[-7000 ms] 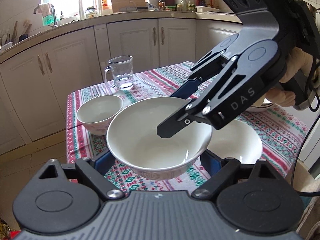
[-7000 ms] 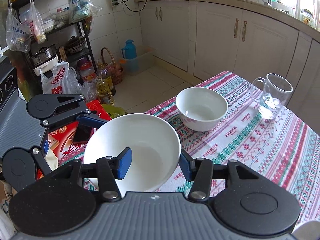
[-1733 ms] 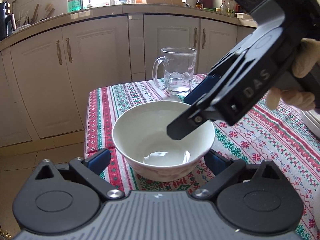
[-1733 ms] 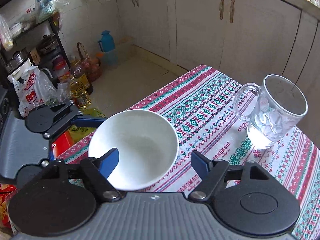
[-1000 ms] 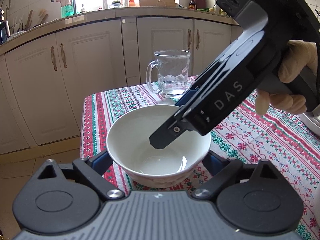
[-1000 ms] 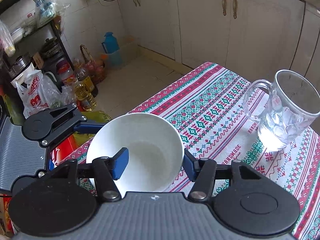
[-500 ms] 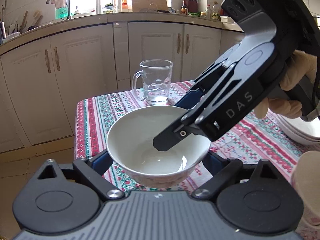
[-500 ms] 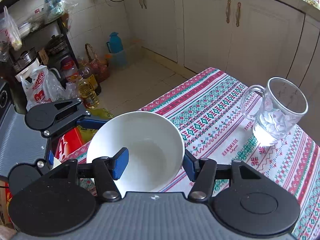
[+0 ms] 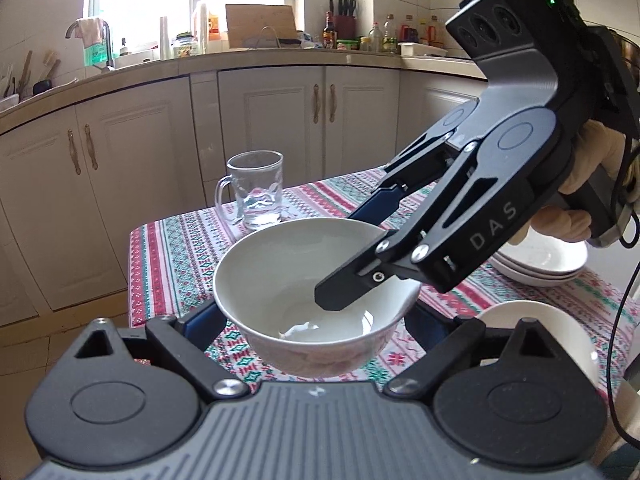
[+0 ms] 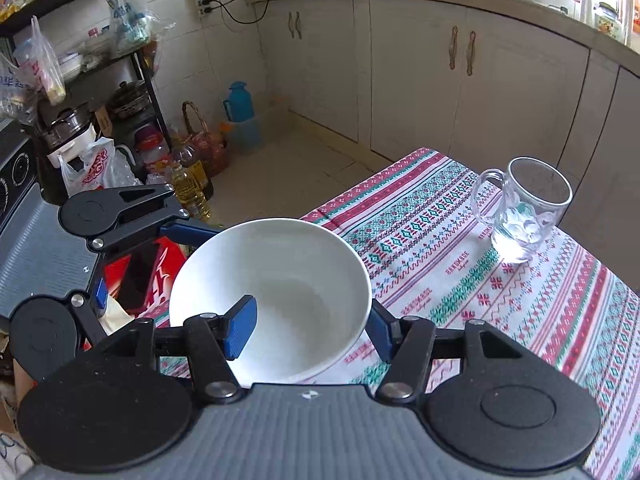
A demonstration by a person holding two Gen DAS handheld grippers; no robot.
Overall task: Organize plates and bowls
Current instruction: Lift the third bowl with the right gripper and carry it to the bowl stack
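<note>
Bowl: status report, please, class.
Left gripper clamps bowl, held over table. Right gripper straddles rim, jaws opening, grip unclear. Mug, plates, second bowl stand clear.

Bowl (image 9: 288, 280) between my fingers: glossy white ceramic. Mug (image 9: 256, 188): clear glass. Tablecloth (image 10: 500, 280): woven patterned cloth. My pads (image 10: 240, 326): blue, matt.

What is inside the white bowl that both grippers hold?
Inside the white bowl only one finger of the right gripper shows, its blue pad at the inner wall; otherwise bare glaze. The left gripper holds it from outside. Its underside is hidden.
</note>
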